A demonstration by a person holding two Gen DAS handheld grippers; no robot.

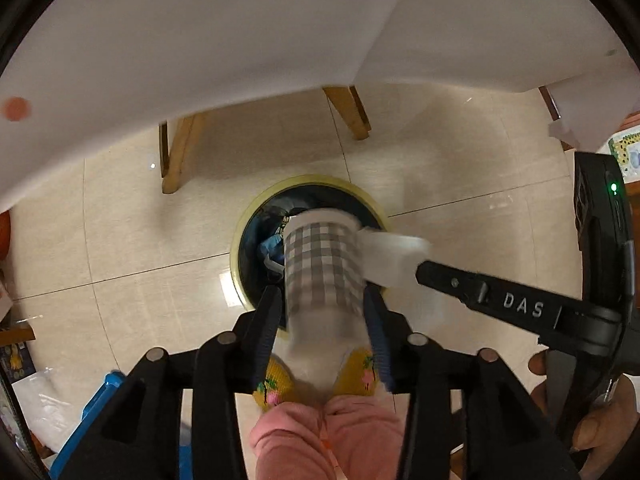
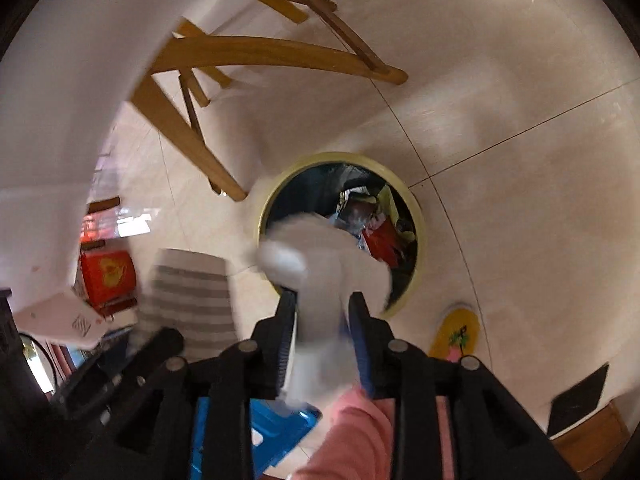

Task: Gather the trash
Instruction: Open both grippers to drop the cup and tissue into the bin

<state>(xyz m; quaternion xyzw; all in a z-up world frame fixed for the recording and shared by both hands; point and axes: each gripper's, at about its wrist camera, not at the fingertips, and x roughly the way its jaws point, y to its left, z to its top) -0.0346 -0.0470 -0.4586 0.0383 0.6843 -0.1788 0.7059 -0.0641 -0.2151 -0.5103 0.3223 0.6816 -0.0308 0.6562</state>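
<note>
The left tool (image 1: 324, 304) points down over the round yellow-rimmed trash bin (image 1: 244, 232) on the tiled floor (image 1: 120, 220). A blurred checked paper cup (image 1: 320, 268) sits between its parted fingers; contact cannot be confirmed. The right tool (image 2: 324, 316) likewise brackets crumpled white paper (image 2: 320, 272) above the bin, which holds assorted wrappers (image 2: 376, 220).
</note>
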